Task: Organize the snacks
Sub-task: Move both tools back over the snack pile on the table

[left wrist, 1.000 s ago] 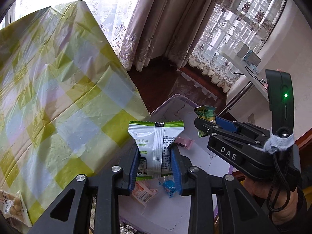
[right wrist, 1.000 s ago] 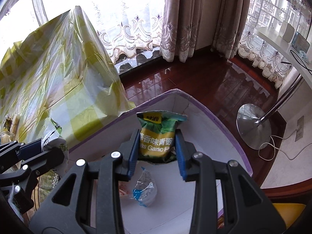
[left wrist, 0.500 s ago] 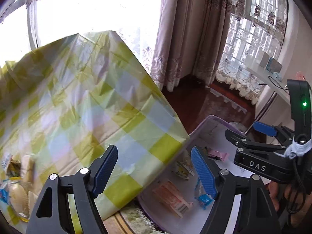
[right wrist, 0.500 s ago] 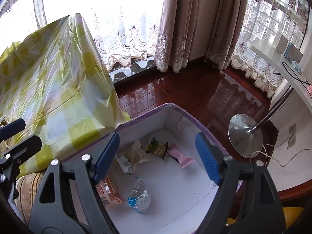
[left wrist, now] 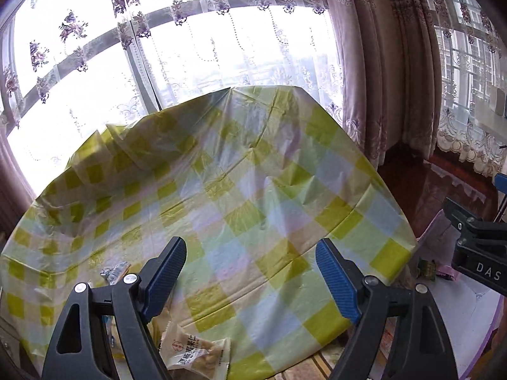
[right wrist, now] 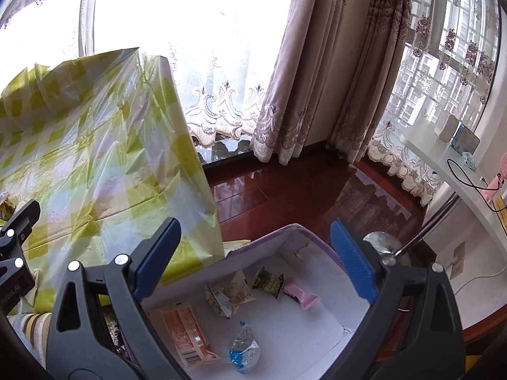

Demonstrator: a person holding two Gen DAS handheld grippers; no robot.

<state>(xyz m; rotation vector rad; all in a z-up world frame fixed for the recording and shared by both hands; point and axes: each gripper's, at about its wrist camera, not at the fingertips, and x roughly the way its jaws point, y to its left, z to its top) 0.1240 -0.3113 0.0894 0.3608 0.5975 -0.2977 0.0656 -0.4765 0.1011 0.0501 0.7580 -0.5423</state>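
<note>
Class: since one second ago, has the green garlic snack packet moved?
Yes. It has left the right gripper, now open, and lies down in the white box, the green garlic snack packet beside a pink packet.

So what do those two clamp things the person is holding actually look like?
Both the left gripper and right gripper have black plastic frames with silver screws and ribbed blue finger pads. White "DAS" lettering marks the right one's side.

Strong daylight floods through the lace-curtained window [left wrist: 196,44], blowing it out to white glare in both views, while the fisheye bends the edges into dark corners and the nearest foreground is soft.
</note>
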